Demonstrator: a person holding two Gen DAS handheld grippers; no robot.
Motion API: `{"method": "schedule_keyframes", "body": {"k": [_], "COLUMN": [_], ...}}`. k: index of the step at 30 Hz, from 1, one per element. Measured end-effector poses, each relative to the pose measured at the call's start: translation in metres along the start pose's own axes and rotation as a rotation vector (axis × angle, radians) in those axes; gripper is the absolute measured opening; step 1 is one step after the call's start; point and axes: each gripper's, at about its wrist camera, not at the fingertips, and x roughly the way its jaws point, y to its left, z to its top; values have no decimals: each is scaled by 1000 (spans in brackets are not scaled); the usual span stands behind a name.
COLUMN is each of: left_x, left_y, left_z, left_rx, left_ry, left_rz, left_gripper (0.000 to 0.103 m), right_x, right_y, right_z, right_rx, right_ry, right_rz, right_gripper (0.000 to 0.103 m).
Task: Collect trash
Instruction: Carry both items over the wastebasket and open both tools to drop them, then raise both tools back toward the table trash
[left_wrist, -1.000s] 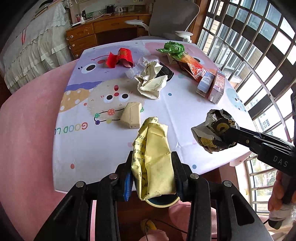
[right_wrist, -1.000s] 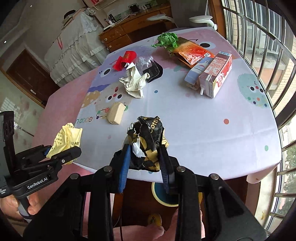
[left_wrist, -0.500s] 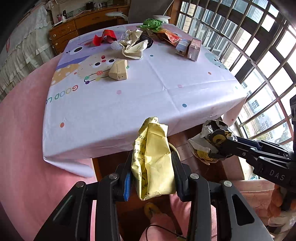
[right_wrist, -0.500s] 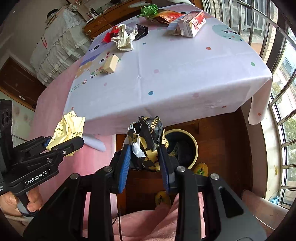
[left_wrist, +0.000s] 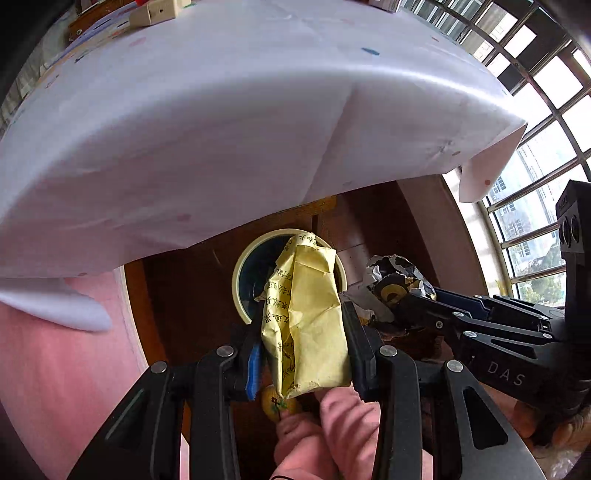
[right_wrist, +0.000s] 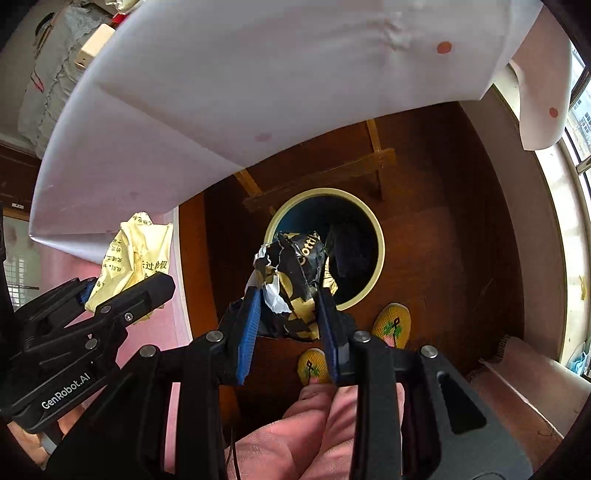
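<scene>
My left gripper (left_wrist: 303, 332) is shut on a crumpled yellow paper bag (left_wrist: 306, 317) with black characters, held above the near rim of a round cream-rimmed trash bin (left_wrist: 240, 273) on the wooden floor. My right gripper (right_wrist: 286, 306) is shut on a crumpled black-and-gold wrapper (right_wrist: 295, 273), which hangs over the near-left edge of the same trash bin (right_wrist: 373, 229). The bin holds some dark trash. In the right wrist view the yellow bag (right_wrist: 129, 258) and the left gripper (right_wrist: 122, 291) sit at the left. The left wrist view catches the black wrapper (left_wrist: 397, 277) to the right.
The white tablecloth (left_wrist: 221, 129) overhangs the table edge above and beyond the bin. A beige box (left_wrist: 155, 9) lies on the table. Pink trouser legs (right_wrist: 321, 424) and yellow slippers (right_wrist: 393, 321) stand near the bin. Wooden table braces (right_wrist: 332, 177) cross behind it. A barred window (left_wrist: 535, 110) is at right.
Both grippers have dropped from table height to below the table edge, carrying their trash. The bin has grown large in view and now lies right under both pieces.
</scene>
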Motion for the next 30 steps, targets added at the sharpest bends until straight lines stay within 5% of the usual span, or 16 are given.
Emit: {"method": "schedule_keyframes", "body": {"k": [7, 10, 13, 15, 23, 30], "left_x": [114, 147, 166, 171, 161, 114], "left_y": [17, 25, 32, 38, 40, 40], "left_z": [4, 4, 1, -1, 0, 6], "left_rx": [-27, -41, -60, -74, -72, -98], "left_ry": [40, 65, 67, 67, 34, -25], "left_rz": [-11, 0, 14, 19, 62, 67], "left_gripper": [40, 51, 78, 88, 89, 89], "right_x": [106, 131, 146, 150, 137, 100], "right_y": [-41, -51, -59, -63, -55, -34], "right_z": [13, 16, 21, 21, 21, 22], "right_rx": [21, 40, 53, 62, 50, 24], "right_ry": [60, 60, 69, 71, 66, 33], "right_rz": [-23, -27, -32, -21, -6, 8], "right_gripper": [29, 31, 45, 48, 50, 52]}}
